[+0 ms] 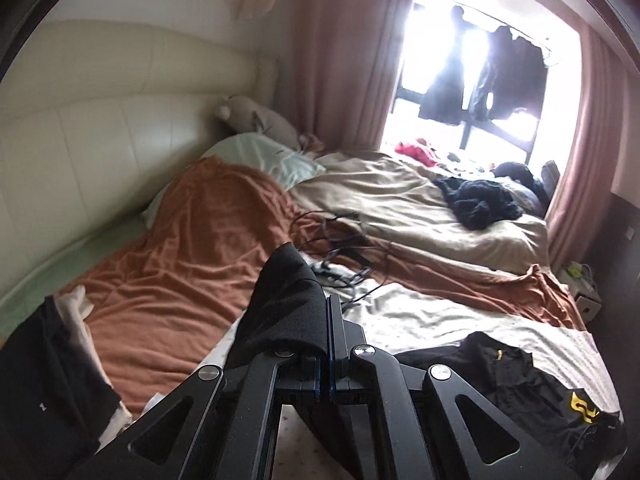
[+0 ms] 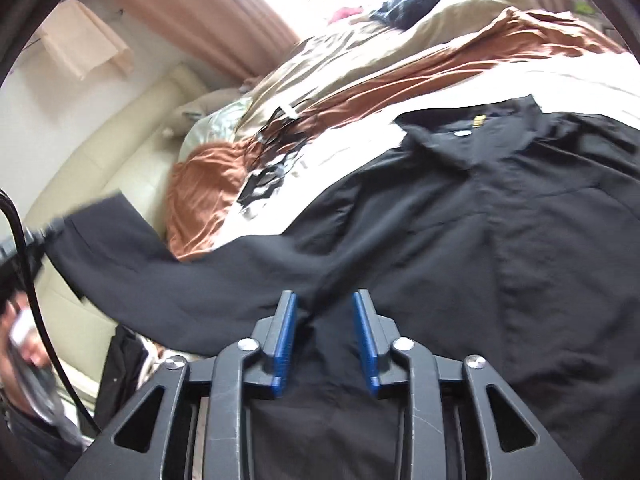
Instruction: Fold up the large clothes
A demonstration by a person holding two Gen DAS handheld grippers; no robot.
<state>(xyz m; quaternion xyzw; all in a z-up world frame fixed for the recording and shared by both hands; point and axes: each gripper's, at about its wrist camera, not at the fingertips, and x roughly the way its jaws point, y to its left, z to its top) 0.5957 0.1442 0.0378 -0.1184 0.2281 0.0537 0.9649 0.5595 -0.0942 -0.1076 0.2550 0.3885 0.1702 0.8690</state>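
Note:
A large black shirt (image 2: 500,208) with a collar and a yellow label lies spread on the white sheet of the bed; its body also shows in the left wrist view (image 1: 516,384). My left gripper (image 1: 329,304) is shut on the black sleeve end (image 1: 286,304), which drapes over its left finger and is held up above the bed. In the right wrist view that sleeve (image 2: 132,256) stretches out to the left. My right gripper (image 2: 325,300) is open, its blue pads (image 2: 285,336) just above the shirt where sleeve meets body, holding nothing.
The bed carries an orange-brown blanket (image 1: 192,240), a beige duvet (image 1: 396,200), a dark clothes heap (image 1: 480,200) and black cables (image 1: 340,240). A cream padded headboard (image 1: 100,132) runs along the left. More folded clothes (image 1: 52,364) lie at the left edge. Pink curtains (image 1: 340,60) frame a bright window.

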